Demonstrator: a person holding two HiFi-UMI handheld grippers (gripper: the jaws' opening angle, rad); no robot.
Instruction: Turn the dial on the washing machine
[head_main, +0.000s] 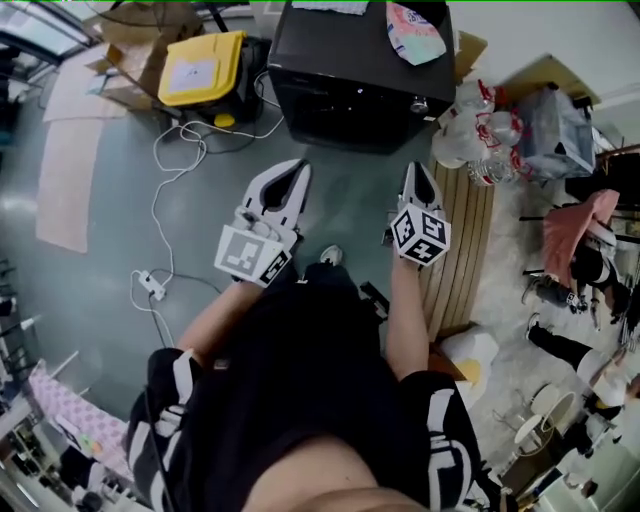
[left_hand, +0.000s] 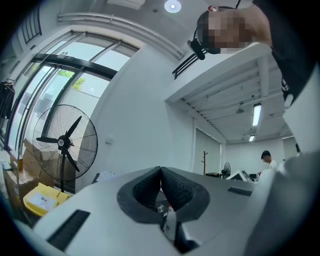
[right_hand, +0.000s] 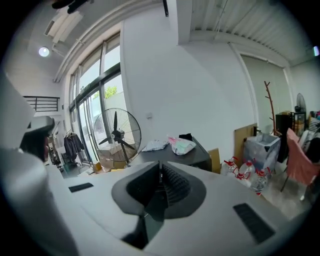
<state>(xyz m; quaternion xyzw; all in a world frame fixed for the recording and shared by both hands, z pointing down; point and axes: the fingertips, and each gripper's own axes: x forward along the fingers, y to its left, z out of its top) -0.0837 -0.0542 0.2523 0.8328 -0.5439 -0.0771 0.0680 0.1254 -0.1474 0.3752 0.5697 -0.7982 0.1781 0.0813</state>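
The washing machine is a black box on the floor ahead of me, with a small silver dial at the right end of its front panel. A pink and green bag lies on its top. My left gripper is held in the air short of the machine's front, jaws shut and empty. My right gripper hangs below the dial, apart from it, also shut with nothing between its jaws. From the right gripper view the machine shows beyond the closed tips. The left gripper points upward at a white wall.
A yellow box and cardboard sit left of the machine. A white cable runs to a power strip on the floor. Water bottles and a slatted wooden board lie to the right. A standing fan is by the window.
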